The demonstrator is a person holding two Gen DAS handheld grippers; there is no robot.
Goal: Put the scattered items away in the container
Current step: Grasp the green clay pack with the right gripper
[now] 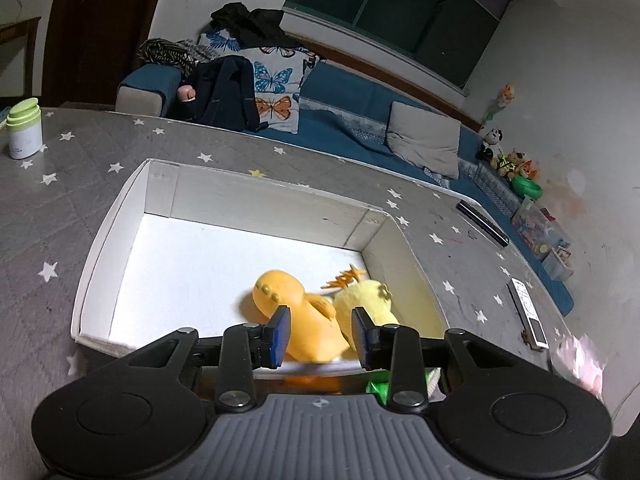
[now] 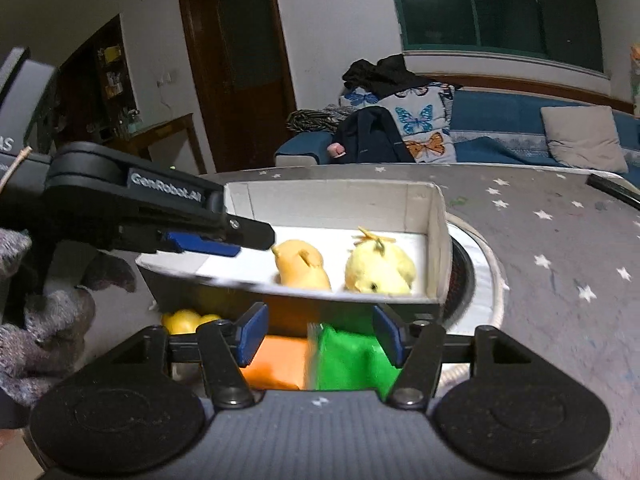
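Observation:
A white cardboard box (image 1: 120,216) stands on the grey star-patterned table (image 1: 60,208). An orange plush (image 1: 296,300) and a yellow plush (image 1: 364,300) lie side by side on its floor. My left gripper (image 1: 321,336) hangs over the box's near rim, open with nothing in its jaws. From the right wrist view the left gripper (image 2: 248,240) reaches in from the left, clear of the orange plush (image 2: 300,268) and the yellow plush (image 2: 380,272). My right gripper (image 2: 321,336) is open in front of the box (image 2: 436,240), above a blurred orange thing (image 2: 276,364) and a green thing (image 2: 348,360).
A yellow item (image 2: 188,320) lies in front of the box. A gloved hand (image 2: 40,320) holds the left gripper. A green-capped bottle (image 1: 24,128), a black bar (image 1: 482,222) and a remote (image 1: 528,312) sit on the table. A blue sofa (image 1: 348,92) runs behind it.

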